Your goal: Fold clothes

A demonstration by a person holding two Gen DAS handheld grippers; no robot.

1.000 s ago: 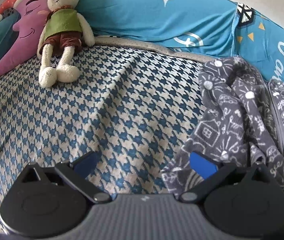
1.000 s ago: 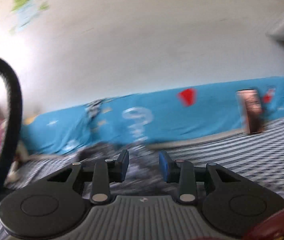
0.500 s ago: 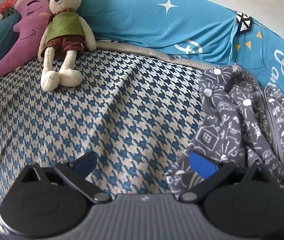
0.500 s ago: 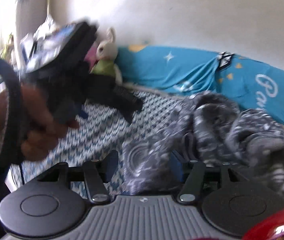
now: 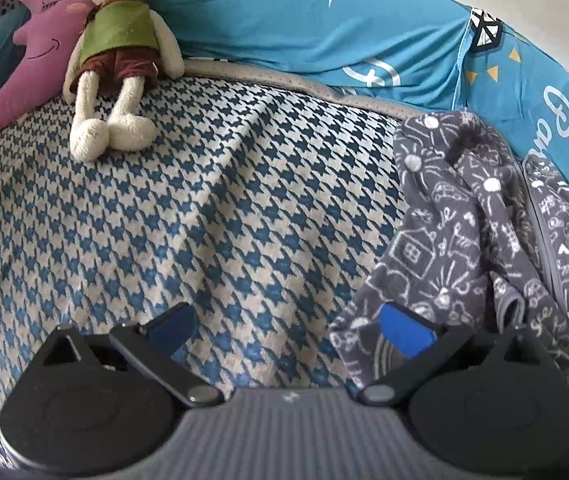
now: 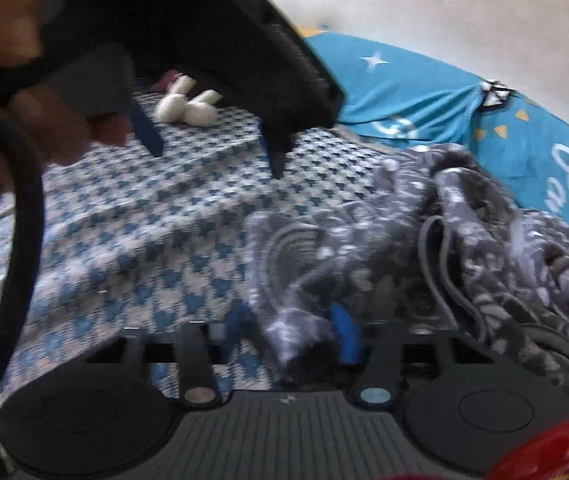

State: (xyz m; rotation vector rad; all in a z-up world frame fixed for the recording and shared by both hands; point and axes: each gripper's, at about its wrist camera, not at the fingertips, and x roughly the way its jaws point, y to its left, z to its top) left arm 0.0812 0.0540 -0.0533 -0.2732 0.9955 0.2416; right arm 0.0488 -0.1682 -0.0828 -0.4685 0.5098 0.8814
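The grey printed fleece garment (image 5: 480, 232) lies crumpled at the right side of the bed (image 5: 212, 208), on the blue houndstooth cover, its far edge against the blue bumper pillow (image 5: 324, 28). It looks soft, thick and light: it should drape and bunch rather than hold a crease, and a hem or a corner seems the best place to take hold. The right hand-held gripper (image 6: 290, 336) has a fold of the near corner between its fingers, apparently clamped, though the view is blurred. The left hand-held gripper (image 5: 284, 324) hangs wide open and empty just beside the garment's left edge. A stuffed rabbit (image 5: 116, 52) sits well apart.
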